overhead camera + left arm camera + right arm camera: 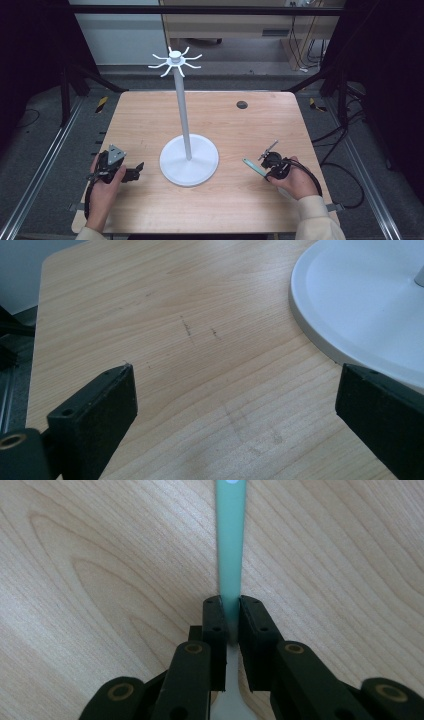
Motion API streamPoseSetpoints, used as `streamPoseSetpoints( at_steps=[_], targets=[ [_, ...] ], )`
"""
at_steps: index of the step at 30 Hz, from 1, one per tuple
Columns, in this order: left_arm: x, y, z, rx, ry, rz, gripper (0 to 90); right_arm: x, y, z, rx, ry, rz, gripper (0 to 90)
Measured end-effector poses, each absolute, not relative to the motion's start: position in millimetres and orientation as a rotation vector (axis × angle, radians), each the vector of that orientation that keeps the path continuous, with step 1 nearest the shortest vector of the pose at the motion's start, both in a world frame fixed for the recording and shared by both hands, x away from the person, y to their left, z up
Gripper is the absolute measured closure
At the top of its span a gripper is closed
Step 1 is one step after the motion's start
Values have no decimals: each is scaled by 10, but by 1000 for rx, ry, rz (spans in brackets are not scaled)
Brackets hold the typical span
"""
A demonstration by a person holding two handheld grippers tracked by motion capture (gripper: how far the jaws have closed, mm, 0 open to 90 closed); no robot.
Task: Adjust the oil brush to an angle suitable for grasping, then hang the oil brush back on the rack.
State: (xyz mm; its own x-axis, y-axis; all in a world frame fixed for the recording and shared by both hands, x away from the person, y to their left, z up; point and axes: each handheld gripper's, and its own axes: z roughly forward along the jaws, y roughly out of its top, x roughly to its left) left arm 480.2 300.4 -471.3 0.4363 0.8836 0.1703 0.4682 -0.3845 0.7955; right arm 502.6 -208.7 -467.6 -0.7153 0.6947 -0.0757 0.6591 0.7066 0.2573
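A light wooden table (150, 210) with rounded corners fills the middle of the high view, its grain running across, and a small dark round cap (242, 104) sits in its top toward the upper right. The white round base (200, 170) of a tall stand rests on it just below the centre of the frame, with its thin pole rising straight up. At the lower right, a pale green flat handle (254, 167) lies close over the wood.
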Motion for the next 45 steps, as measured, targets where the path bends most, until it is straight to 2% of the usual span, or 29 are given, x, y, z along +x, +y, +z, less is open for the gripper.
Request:
streamPoseSetpoints(
  at_steps=[12,39,45],
  targets=[
    [4802,3015,-4709,2011,1134,787,28,5004,-2109,-4638,1090,2731,336,826],
    [4806,3010,-4714,2015,1135,782,29,4901,-2143,-4190,1091,2557,884,827],
    [4806,3009,-4714,2017,1133,783,29,4840,-2124,-3980,1019,2477,1090,826]
  ],
)
